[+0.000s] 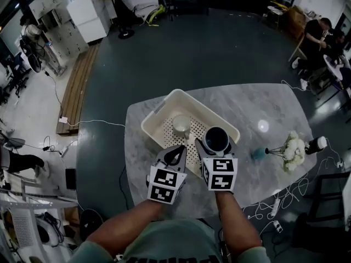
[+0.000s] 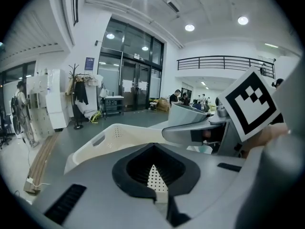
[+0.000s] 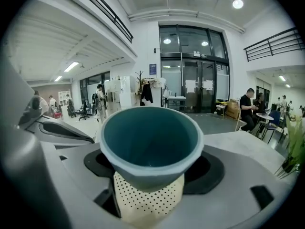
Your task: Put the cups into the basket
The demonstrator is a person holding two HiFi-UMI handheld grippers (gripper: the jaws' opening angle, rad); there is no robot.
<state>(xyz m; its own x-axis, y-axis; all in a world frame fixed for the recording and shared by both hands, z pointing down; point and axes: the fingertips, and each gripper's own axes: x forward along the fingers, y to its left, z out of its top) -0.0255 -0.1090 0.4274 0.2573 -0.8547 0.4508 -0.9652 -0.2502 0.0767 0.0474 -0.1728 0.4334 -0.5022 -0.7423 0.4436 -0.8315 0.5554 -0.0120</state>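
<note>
Teal cup [image 3: 150, 142] is clenched upright in the right tool [image 1: 215, 146], over the right near part of the basket [image 1: 159, 111]. A white cup [image 1: 181, 126] stands inside, to its left. Left tool [image 1: 175, 153], closed on nothing, hovers at the near edge. Let go too high or tilted, I'd guess the teal cup could topple, knock the white cup, or clip the rim and roll onto the worktop [image 1: 263, 100].

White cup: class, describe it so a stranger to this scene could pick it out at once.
On the marble table sits a cream perforated basket. The white cup stands inside it, untouched; its only neighbour, the teal cup, is gripped by the right tool.
</note>
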